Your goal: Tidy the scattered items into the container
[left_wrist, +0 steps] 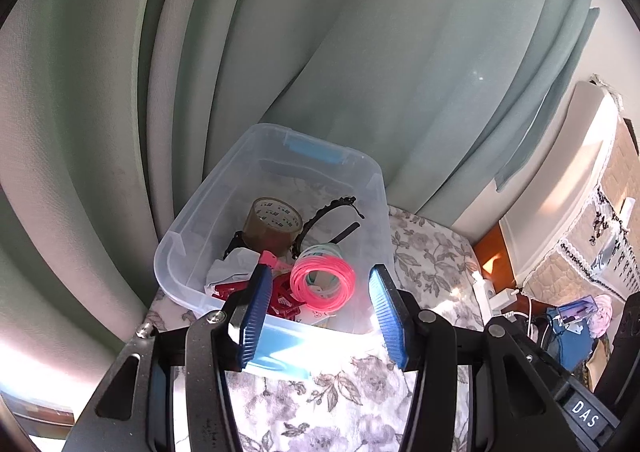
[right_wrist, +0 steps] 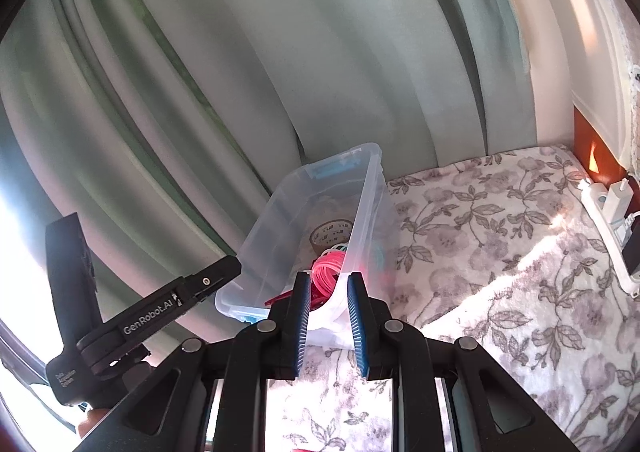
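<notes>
Both wrist cameras look forward and downward along their own fingers. The left view faces the clear container [left_wrist: 276, 236] head-on at close range; the right view sees it obliquely. Both share the green curtain [left_wrist: 360, 52].

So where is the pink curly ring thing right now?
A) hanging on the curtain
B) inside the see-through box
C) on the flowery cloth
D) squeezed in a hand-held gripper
B: the pink coil lies inside the clear plastic box, next to the brown tape roll, and neither hand-held gripper is touching it.
</notes>
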Demonstrator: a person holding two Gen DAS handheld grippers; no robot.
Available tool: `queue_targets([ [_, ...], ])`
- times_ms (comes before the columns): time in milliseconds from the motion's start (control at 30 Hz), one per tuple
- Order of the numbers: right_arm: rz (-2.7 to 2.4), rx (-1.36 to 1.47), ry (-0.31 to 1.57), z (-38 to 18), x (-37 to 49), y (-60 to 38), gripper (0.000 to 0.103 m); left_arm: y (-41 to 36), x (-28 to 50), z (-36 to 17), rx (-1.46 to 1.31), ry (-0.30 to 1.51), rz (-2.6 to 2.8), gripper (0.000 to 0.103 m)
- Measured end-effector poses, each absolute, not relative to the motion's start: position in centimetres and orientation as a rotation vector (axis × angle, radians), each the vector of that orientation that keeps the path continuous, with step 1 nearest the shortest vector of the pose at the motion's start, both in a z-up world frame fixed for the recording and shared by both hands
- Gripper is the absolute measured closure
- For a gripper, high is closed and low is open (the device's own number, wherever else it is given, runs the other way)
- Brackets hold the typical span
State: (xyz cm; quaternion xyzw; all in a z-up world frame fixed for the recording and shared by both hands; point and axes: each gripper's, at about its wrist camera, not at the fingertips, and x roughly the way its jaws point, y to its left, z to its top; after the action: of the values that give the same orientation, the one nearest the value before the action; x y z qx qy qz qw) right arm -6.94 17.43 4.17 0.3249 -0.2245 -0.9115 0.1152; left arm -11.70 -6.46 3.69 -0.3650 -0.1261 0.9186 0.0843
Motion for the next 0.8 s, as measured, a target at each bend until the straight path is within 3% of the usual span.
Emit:
queue_targets([
  [300, -2.709, 1.035, -0.588, 4.5, -6.9, 15.8, 0.080, -6.3, -10.6, 4.4, -1.063, -0.326, 2.744, 0.032],
  [400, -2.723, 1.063, -0.568, 4.6, -7.0, 15.5, 0.073, -6.3, -10.4, 4.5, -1.061, -0.303, 2.742, 0.030],
  [467, -2.732, 1.076, -0.560, 4.6, -7.0, 15.4, 0.071, -6.1, -10.1, 4.5, -1.050, -0.278, 2.748, 0.017],
  [600, -2.747, 1.103, -0.545, 4.5, -7.1, 15.3, 0.068, -6.3, -10.0, 4.5, -1.044, -0.270, 2.753, 0.016],
  [800, -2.756, 1.139, -0.518, 4.3, -7.4, 14.9, 0.051, -6.4, -9.9, 4.4, -1.043, -0.238, 2.777, 0.013],
])
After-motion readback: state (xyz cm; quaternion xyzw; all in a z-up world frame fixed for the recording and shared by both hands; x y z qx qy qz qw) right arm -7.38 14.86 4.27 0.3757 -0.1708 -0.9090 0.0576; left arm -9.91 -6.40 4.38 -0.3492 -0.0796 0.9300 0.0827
